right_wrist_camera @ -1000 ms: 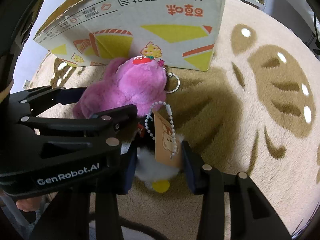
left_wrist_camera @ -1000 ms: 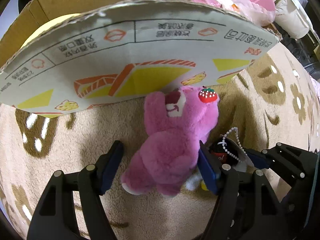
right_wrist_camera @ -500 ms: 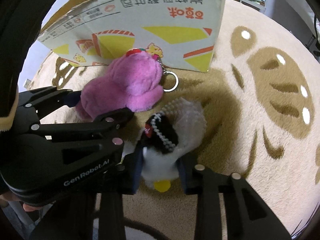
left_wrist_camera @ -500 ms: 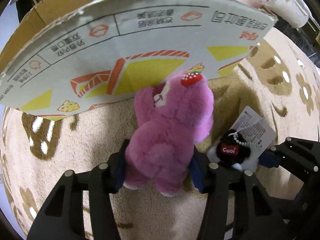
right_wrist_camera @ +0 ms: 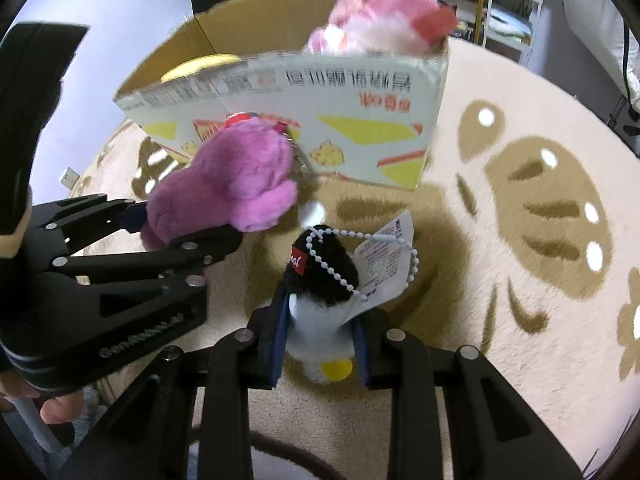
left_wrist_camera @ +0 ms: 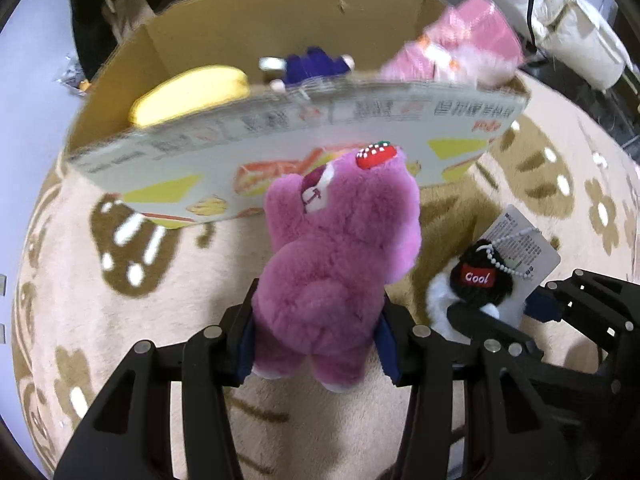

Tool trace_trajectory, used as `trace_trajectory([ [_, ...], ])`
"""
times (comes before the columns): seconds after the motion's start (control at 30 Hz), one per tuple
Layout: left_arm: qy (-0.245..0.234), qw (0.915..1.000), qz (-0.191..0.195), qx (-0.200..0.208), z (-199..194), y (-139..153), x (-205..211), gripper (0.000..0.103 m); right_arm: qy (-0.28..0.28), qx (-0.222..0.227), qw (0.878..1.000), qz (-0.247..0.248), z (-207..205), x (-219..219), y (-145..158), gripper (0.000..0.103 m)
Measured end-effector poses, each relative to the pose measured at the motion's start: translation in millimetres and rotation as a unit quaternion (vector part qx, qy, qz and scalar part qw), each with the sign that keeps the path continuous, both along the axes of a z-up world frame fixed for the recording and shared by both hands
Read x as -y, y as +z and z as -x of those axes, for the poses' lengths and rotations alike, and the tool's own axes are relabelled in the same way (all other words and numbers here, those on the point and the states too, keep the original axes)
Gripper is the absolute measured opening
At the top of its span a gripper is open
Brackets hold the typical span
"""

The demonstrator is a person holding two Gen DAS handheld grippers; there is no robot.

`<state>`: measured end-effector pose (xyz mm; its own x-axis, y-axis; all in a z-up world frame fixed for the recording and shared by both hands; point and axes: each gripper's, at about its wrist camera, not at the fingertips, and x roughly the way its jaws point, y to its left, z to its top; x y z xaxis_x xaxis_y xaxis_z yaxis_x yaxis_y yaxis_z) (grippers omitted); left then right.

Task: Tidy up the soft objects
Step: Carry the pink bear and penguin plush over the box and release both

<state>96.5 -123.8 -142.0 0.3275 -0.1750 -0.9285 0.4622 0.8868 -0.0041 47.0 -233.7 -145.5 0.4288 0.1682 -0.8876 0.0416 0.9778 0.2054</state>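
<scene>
Left wrist view: near to far, bottom of frame to top.
Left gripper (left_wrist_camera: 316, 344): lower centre, fingers clamped on the lower body of the pink bear (left_wrist_camera: 340, 264).
Pink bear: fills the frame centre, head up toward the box, a red strawberry (left_wrist_camera: 376, 156) on its head.
Right gripper in left view (left_wrist_camera: 492, 312): lower right, closed on the penguin (left_wrist_camera: 476, 288).
Penguin: black and white, red "Cool" patch, bead chain and paper tag (left_wrist_camera: 520, 244) at its upper right.
Right wrist view, right gripper (right_wrist_camera: 320, 340): lower centre, fingers pressed on the penguin's (right_wrist_camera: 320, 292) white body; yellow foot below.
Left gripper in right view (right_wrist_camera: 180, 224): left of frame, with the bear (right_wrist_camera: 236, 184) in its grip.
Rug (left_wrist_camera: 160, 320): cream with brown patterns, under everything.
Box (left_wrist_camera: 280, 148): upper centre, printed front wall just behind the bear's head.
Box contents: yellow plush (left_wrist_camera: 188, 94) upper left, blue toy (left_wrist_camera: 312, 66) centre, pink plush (left_wrist_camera: 460, 44) upper right.
</scene>
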Motion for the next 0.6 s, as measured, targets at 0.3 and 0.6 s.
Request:
trace_trajectory([
  [0.3,0.029,0.9968,0.023,0.071,25,59,-32,0.048,0.002,0.095,0.995,0.009,21,-1,49,0.03],
  [0.6,0.048,0.986,0.057,0.149,14,110,-41,0.048,-0.016,0.187,0.982,0.012,22,-11,91,0.03],
])
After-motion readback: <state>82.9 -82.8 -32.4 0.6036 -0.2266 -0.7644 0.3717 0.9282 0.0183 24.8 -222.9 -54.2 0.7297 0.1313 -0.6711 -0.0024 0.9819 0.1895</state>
